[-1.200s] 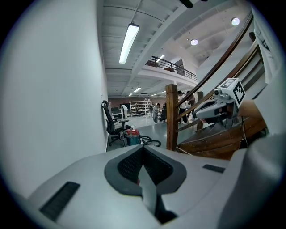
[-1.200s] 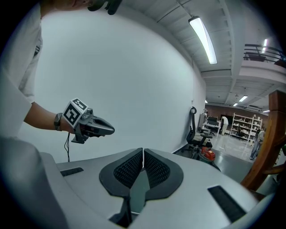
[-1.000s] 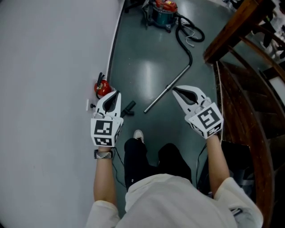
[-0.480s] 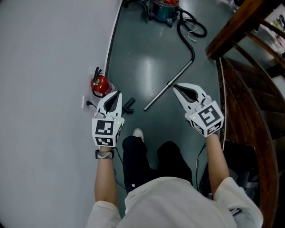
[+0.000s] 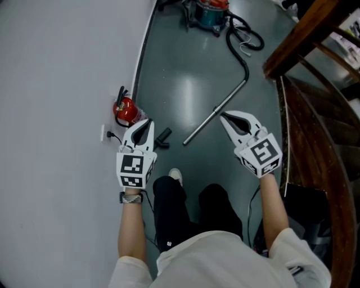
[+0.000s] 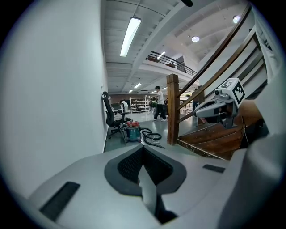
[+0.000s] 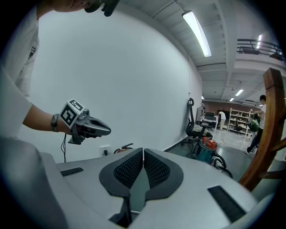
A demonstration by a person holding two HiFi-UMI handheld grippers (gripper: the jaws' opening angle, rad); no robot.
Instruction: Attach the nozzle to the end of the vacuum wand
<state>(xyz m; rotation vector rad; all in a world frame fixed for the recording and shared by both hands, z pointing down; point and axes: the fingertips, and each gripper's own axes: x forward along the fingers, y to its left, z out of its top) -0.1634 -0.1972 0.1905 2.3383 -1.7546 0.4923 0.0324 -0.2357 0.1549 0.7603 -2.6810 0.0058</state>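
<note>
Grey-green floor [image 5: 185, 84]: silver metal vacuum wand [image 5: 216, 117] and small black nozzle [image 5: 163, 136] lie apart. Left gripper [image 5: 147, 121] and right gripper [image 5: 223, 115], jaws pressed together, empty, hover above, lower than a second earlier.

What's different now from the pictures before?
The left gripper and the right gripper both came down a little, shut and empty. Nothing was grabbed or let go. The wand, nozzle and vacuum lie on the floor as before.
</note>
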